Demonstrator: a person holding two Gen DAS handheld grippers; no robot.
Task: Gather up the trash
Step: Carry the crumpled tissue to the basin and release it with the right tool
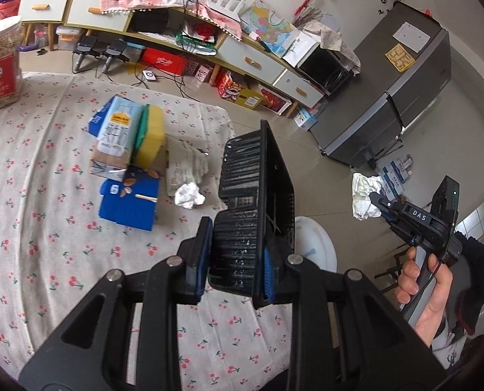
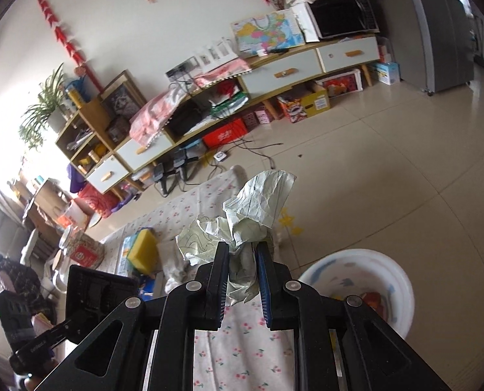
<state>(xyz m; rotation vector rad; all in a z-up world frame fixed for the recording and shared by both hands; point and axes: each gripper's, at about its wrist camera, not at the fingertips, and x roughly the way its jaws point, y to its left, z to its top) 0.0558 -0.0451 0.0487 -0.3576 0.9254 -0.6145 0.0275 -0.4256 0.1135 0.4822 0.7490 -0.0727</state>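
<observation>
Nearest the left wrist camera, the left gripper [image 1: 232, 260] is clamped on a black ribbed plastic tray [image 1: 255, 195] — held on edge, its long axis running away from the fingers and up, over the near right part of the table [image 1: 30, 228]. The right gripper [image 2: 242, 280] has its pads pressed on a wad of crumpled paper [image 2: 251, 208], carried in the air off the table's right edge.

What the coming move seems to turn on is the white bin [image 2: 401, 280] on the floor — it sits just below and to the right of the right gripper, past the table's right edge, so the right hand is the nearer one and the paper looks ready to go in first; the tray would have to cross rightward over that edge.

Further in, a small white paper ball [image 1: 189, 195] lies near the table's middle, beside a creased receipt [image 1: 186, 166], a blue carton [image 1: 131, 202], a milk carton [image 1: 114, 137] and a yellow sponge [image 1: 150, 137]. A jar [image 1: 0, 65] stands at the far left corner.
</observation>
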